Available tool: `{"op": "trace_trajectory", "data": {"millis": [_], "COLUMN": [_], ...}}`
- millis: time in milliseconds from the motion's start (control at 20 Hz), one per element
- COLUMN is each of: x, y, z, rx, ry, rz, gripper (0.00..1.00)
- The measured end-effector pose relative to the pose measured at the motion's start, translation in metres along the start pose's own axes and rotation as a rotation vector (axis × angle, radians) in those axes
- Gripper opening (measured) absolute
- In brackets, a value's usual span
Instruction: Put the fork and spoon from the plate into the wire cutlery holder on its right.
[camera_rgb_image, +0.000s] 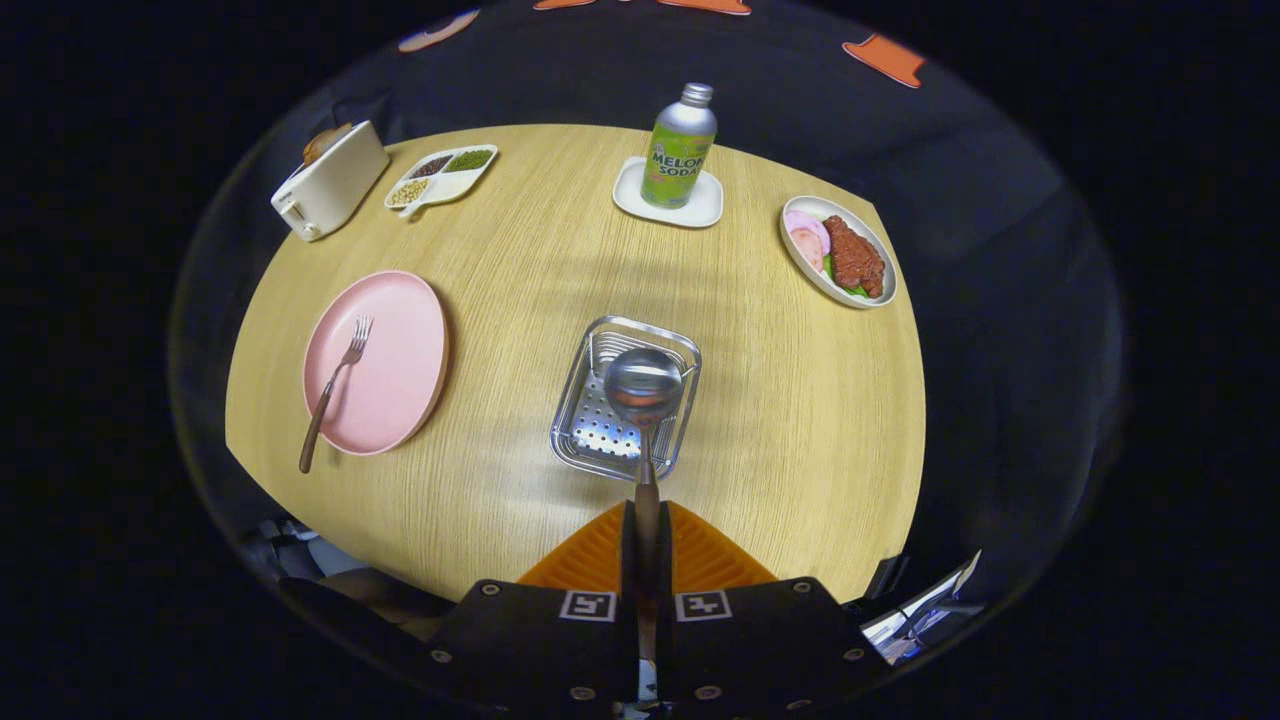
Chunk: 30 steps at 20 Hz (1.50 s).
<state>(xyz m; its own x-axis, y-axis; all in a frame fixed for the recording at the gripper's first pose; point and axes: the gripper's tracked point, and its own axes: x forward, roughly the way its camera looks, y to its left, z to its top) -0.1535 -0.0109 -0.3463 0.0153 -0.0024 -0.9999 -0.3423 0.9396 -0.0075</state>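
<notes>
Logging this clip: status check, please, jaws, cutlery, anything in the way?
Gripper shut on spoon, bowl hanging over wire cutlery holder. Fork lies on pink plate. Nothing in the way.

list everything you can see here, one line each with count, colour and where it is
spoon: 1, silver bowl, handle held between the fingers, bowl over the cutlery holder
cutlery holder: 1, silver metal with perforated base, on the table just ahead of the fingers
pink plate: 1, pink, left of the holder
fork: 1, silver tines, brown handle, lying on the pink plate, handle end past its rim
soda bottle: 1, green and silver, far side, on a white coaster
food plate: 1, white, meat and slices, far right
divided dish: 1, white, beans, far left
toaster: 1, cream, far left corner
table: 1, light wood
gripper: 1, shut on the spoon
</notes>
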Motion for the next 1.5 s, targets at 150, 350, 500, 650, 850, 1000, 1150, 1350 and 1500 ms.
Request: {"op": "trace_trajectory", "data": {"millis": [150, 350, 500, 650, 850, 1000, 1150, 1350, 1500], "x": [0.011, 0.021, 0.024, 0.021, 0.01, -0.016, -0.04, -0.095, -0.134], "y": [0.001, 0.008, 0.011, 0.007, 0.002, -0.007, -0.007, -0.014, -0.017], "z": [0.004, 0.012, 0.026, 0.037, 0.058, 0.092, 0.11, 0.141, 0.15], "rx": [0.007, 0.017, 0.044, 0.083, 0.192, 0.228, 0.263, 0.288, 0.28], "ry": [0.058, 0.097, 0.081, 0.035, -0.077, -0.297, -0.463, -0.737, -0.887], "rz": [0.012, 0.045, 0.068, 0.064, 0.075, 0.062, 0.053, -0.008, -0.07], "gripper": [0.08, 0.09, 0.09, 0.1, 0.11, 0.12, 0.12, 0.15, 0.3]}}
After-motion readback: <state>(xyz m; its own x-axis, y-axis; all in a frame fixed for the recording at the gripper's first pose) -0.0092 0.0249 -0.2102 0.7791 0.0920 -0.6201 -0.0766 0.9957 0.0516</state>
